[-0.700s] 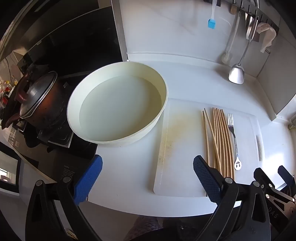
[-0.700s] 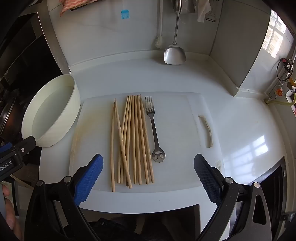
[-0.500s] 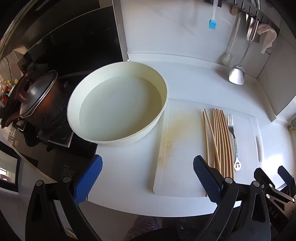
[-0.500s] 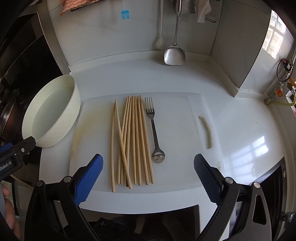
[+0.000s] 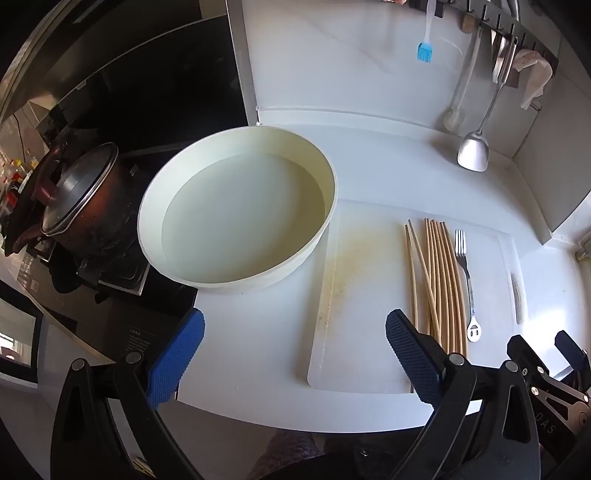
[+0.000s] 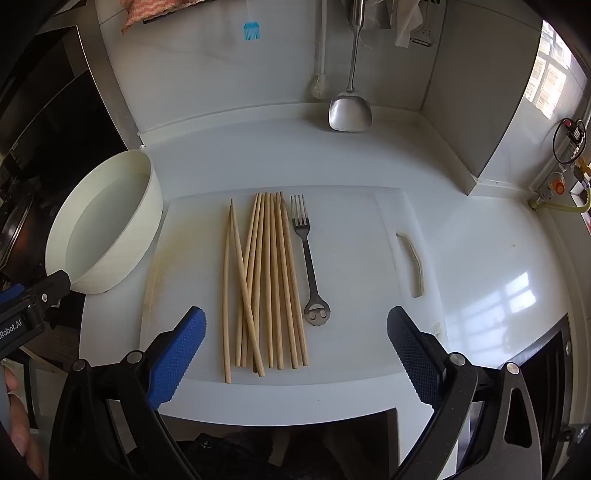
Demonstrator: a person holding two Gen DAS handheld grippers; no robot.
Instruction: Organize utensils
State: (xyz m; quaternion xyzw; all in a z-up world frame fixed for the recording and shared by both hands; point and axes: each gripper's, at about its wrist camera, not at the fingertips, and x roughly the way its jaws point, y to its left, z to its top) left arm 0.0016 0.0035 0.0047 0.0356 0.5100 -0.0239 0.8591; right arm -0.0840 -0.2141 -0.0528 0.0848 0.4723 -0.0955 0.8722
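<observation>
Several wooden chopsticks (image 6: 266, 280) lie side by side on a white cutting board (image 6: 351, 266), one crossing the others. A metal fork (image 6: 308, 258) with a smiley-face handle end lies just right of them. They also show in the left wrist view: chopsticks (image 5: 437, 280), fork (image 5: 467, 280), board (image 5: 365, 295). My right gripper (image 6: 295, 354) is open and empty, above the board's near edge. My left gripper (image 5: 293, 354) is open and empty, in front of a round cream basin (image 5: 240, 218) holding water.
The basin (image 6: 107, 236) sits left of the board, beside a stove with a dark lidded pot (image 5: 81, 199). A steel spatula (image 6: 351, 110), a blue brush (image 6: 252, 31) and a white-handled tool hang on the back wall. The counter's front edge is close below the grippers.
Both views have shifted very slightly; the utensils, board and basin have not moved. Both grippers stay open.
</observation>
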